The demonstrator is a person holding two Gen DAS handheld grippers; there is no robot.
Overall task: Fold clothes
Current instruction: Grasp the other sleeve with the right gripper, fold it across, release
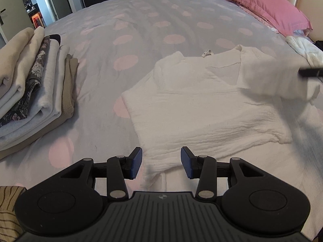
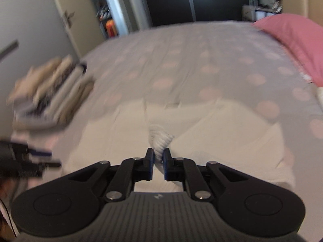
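Centrally, white garment (image 1: 201,100) lies spread on polka-dot bedspread (image 1: 141,30), hem just ahead of left gripper (image 1: 161,161), whose jaws stand apart, gripping nothing. Right gripper (image 2: 158,161) clamped on bunched fold of garment, lifted above rest. Folded stack (image 1: 34,76) at left; pink pillow (image 1: 266,6) far right.

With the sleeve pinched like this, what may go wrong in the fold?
1. The right claw grips only a small bunched bit of the white garment's sleeve; the fabric may slip out mid-swing.
2. The left claw hovers open above the hem and pins nothing, so the whole garment may drag across the bedspread.
3. The sleeve may land twisted, leaving a lumpy fold.
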